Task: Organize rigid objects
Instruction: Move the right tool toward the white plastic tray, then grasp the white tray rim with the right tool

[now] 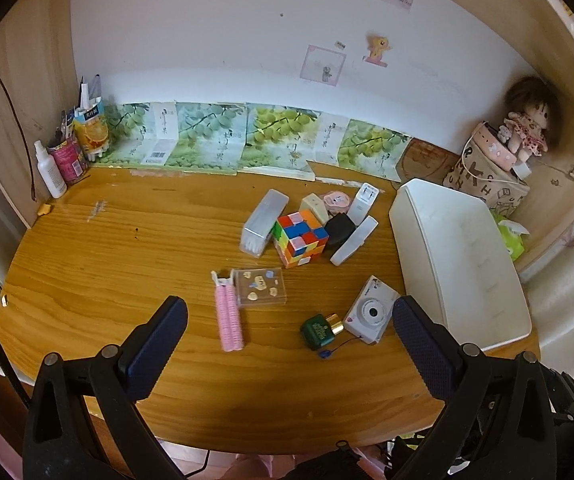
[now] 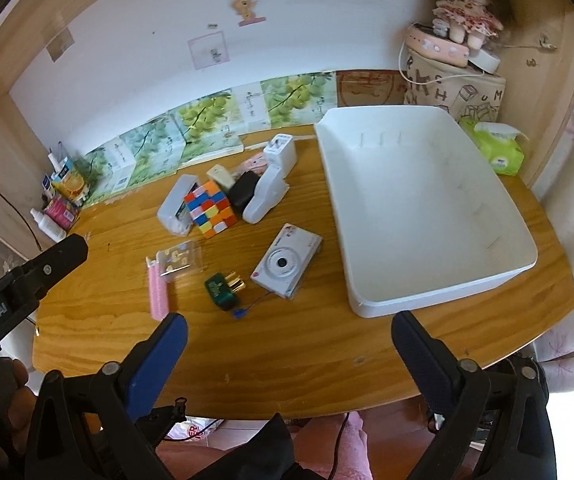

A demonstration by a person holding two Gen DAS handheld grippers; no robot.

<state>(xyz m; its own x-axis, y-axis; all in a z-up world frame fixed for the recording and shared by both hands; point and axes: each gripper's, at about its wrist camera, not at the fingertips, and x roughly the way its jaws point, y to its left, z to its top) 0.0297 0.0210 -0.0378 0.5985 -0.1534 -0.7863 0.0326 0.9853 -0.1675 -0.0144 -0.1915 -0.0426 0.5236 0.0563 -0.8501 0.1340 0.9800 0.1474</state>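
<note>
Left wrist view: left gripper (image 1: 289,332) gapes empty. Right gripper (image 2: 289,350) gapes empty too. White camera (image 2: 287,261) lies just beside the white bin (image 2: 439,292).

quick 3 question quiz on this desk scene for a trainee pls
1. True or false: the white bin already holds the camera.
2. What lies nearest the green bottle: a) camera b) doll c) spray bottle?
3. How do the jaws of the left gripper and the right gripper stand?

Key:
1. False; the bin holds nothing and the camera lies on the table.
2. a
3. Both open, holding nothing.
</note>
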